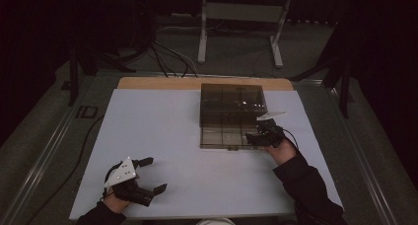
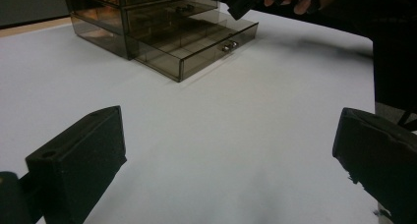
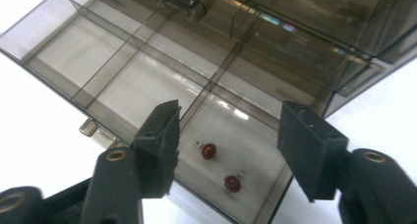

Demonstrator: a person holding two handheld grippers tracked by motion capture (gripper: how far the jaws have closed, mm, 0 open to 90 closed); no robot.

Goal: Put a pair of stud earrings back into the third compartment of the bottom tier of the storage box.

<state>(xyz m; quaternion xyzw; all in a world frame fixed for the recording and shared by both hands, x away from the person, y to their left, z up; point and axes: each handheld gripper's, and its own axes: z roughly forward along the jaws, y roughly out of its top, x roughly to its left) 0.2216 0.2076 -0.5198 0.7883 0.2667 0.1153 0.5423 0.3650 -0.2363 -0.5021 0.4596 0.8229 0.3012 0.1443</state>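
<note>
A smoky see-through drawer box [image 1: 230,101] stands at the back right of the white board [image 1: 162,136]. Its bottom drawer [image 1: 224,135] is pulled out toward me and split into several compartments. My right gripper [image 3: 231,130] hangs open over the drawer's corner compartment, where two red bead earrings [image 3: 209,151] [image 3: 232,183] lie loose below the gap between the jaws. In the high view that right gripper [image 1: 254,138] sits at the drawer's front right corner. My left gripper [image 1: 154,175] rests open near the board's front left, with nothing between its jaws [image 2: 231,135].
The drawer's small metal knob [image 2: 227,46] faces the front. A wooden strip [image 1: 157,83] edges the board at the back. Beyond the table stand a metal frame [image 1: 241,18] and cables [image 1: 167,57] on the dark floor.
</note>
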